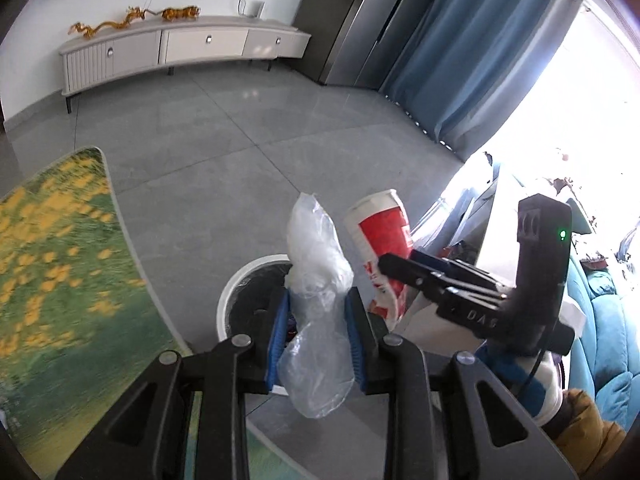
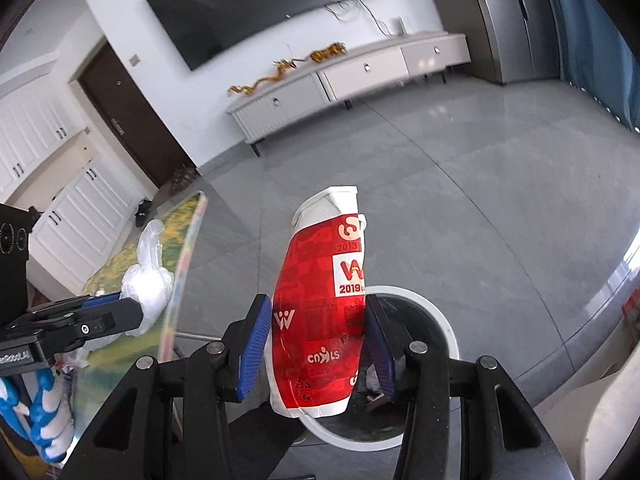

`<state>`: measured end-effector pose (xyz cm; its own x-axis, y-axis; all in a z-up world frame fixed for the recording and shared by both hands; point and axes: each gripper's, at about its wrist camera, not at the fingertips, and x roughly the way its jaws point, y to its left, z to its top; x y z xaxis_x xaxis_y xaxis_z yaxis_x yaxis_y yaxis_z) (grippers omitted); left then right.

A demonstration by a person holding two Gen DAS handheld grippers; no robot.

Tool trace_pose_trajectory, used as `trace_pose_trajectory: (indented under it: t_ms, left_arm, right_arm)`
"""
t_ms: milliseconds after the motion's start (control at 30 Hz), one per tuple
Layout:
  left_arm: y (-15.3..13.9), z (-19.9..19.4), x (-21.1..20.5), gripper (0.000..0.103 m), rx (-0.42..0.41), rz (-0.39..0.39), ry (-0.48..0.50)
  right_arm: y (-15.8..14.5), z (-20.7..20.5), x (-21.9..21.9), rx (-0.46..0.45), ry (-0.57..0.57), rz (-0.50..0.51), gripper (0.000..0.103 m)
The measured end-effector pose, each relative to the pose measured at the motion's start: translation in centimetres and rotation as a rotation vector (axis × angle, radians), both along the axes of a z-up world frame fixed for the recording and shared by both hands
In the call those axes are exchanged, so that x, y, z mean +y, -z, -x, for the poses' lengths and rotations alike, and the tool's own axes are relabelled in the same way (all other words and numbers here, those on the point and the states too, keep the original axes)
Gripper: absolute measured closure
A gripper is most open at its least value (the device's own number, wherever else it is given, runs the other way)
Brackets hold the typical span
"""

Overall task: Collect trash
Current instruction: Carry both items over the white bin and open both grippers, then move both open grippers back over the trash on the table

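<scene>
My left gripper (image 1: 317,330) is shut on a crumpled clear plastic bag (image 1: 316,280) and holds it above a round white-rimmed trash bin (image 1: 240,280) with a dark inside. My right gripper (image 2: 316,344) is shut on a crushed red and white paper cup (image 2: 320,312), held upright over the same bin (image 2: 436,316). In the left wrist view the right gripper (image 1: 390,270) and the cup (image 1: 380,240) sit just right of the bag. In the right wrist view the left gripper (image 2: 138,312) with the bag (image 2: 148,276) is at the left.
A table with a green and yellow flowered top (image 1: 60,260) stands left of the bin. A white low TV cabinet (image 1: 180,48) lines the far wall. Blue curtains (image 1: 480,60) hang at the right. A teal sofa (image 1: 600,320) is at the right. Grey tile floor (image 1: 240,140) lies between.
</scene>
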<state>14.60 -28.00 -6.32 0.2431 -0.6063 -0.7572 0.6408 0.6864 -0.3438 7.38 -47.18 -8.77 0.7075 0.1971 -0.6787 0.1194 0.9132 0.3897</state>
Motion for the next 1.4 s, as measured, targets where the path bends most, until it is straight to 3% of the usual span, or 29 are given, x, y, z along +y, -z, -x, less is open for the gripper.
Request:
trace_pose_trajectory:
  t_ms: [133, 200, 233, 367, 500, 633, 767, 1033, 1233, 1400]
  left_arm:
    - [2.3, -1.4, -1.8, 0.073, 0.054, -0.013, -0.017]
    - [3.2, -1.9, -2.3, 0.053, 0.08, -0.014, -0.036]
    - [3.6, -2.2, -2.3, 0.05, 0.091, -0.004, -0.048]
    - [4.1, -2.7, -2.2, 0.049, 0.124, 0.027, -0.06]
    - [2.9, -1.9, -1.3, 0.048, 0.105, 0.045, -0.057]
    - [-0.1, -0.3, 0.7, 0.048, 0.045, 0.086, -0.056]
    - [-3.9, 2.0, 3.8, 0.048, -0.049, 0.129, -0.077]
    - [-11.1, 5.7, 13.9, 0.048, -0.227, 0.207, -0.171]
    - [-15.4, 7.2, 23.3, 0.043, -0.329, 0.195, -0.285]
    - [-17.3, 8.7, 31.1, 0.039, -0.419, 0.148, -0.41]
  right_arm:
    - [2.1, -1.7, -0.5, 0.053, 0.017, -0.008, 0.055]
    - [2.8, -1.9, -0.7, 0.075, 0.035, -0.002, 0.042]
    - [3.1, -2.2, -0.9, 0.089, 0.05, 0.008, 0.042]
    - [3.7, -1.6, -1.5, 0.11, 0.076, 0.002, 0.042]
    - [2.8, -1.0, -1.8, 0.109, 0.079, 0.029, 0.042]
    - [-0.2, 0.9, -1.1, 0.06, 0.079, 0.05, 0.042]
    - [-5.3, 2.9, 0.4, -0.037, 0.074, 0.073, 0.042]
    - [-15.2, 6.6, 5.9, -0.242, 0.026, 0.125, 0.041]
    - [-20.4, 8.5, 11.7, -0.343, -0.031, 0.18, 0.037]
    - [-21.8, 9.0, 15.6, -0.378, -0.065, 0.203, 0.031]
